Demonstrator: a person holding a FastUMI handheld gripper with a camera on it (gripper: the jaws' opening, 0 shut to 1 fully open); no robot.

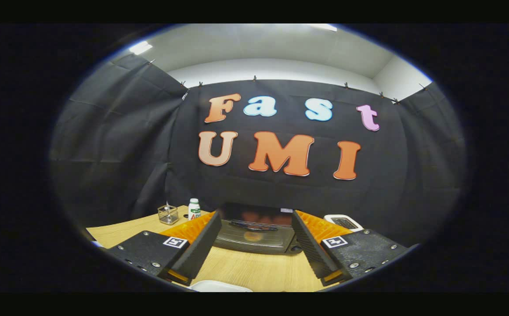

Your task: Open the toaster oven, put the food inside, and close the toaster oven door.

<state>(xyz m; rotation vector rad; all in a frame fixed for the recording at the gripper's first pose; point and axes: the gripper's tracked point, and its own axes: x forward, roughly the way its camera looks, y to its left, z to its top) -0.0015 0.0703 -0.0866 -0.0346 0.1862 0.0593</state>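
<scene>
My gripper [254, 245] is spread wide, nothing between the fingers, nothing touched. Both fingers hang above the wooden table [254, 270].

Toaster oven [256, 230] sits at 12 o'clock, straight ahead past the fingertips, framed in the gap between them. Door is shut, with its dark handle [253, 226] running across the glass front. Through the glass I see a dim orange-brown patch; can't tell whether it's something inside or a reflection.

At 10 o'clock from the left finger, further back on the table: a small clear square container [167, 214] with something thin standing in it, too small to identify. Just beside it, toward the oven, a small white bottle [194, 209] with a green cap, upright.

At 2 o'clock, behind the right finger: a white-framed flat object [343, 222] with a dark face, partly hidden.

At 6 o'clock, close under the fingers: the rim of a white dish [221, 286], contents hidden. Can't tell if the food is there.
</scene>
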